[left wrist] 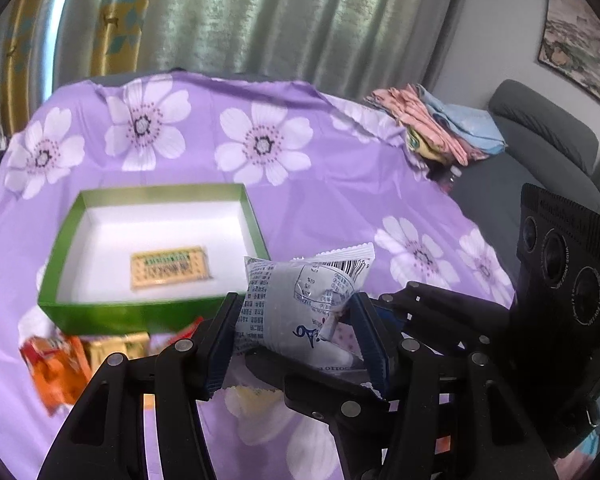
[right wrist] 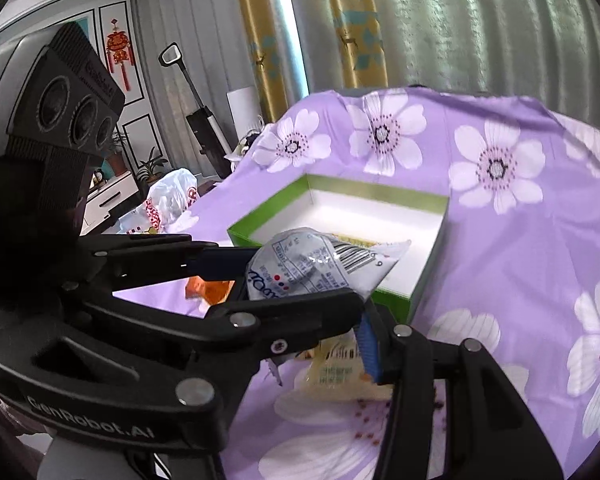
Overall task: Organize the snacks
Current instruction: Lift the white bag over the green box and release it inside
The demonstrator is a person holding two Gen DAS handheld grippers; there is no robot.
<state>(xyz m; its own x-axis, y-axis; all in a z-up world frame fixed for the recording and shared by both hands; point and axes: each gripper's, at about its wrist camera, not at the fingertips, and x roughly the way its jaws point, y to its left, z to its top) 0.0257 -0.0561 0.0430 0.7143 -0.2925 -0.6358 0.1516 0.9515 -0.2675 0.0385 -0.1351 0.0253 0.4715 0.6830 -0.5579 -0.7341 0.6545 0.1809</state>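
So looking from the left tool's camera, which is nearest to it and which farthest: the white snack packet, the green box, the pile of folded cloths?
1. White snack packet: clamped in the left tool.
2. Green box: just beyond, to the left, on the purple flowered cloth.
3. Pile of folded cloths: far right edge, by the grey sofa.

The left wrist camera looks forward and down along its own gripper [left wrist: 296,320], close above the purple flowered cloth [left wrist: 320,184], with the green box [left wrist: 148,312] at ten o'clock and the other gripper's housing at three. The right wrist camera faces the same way from the opposite side, its gripper [right wrist: 312,280] near, that box [right wrist: 428,256] at one o'clock. Both share box, cloth and curtains [left wrist: 260,16].
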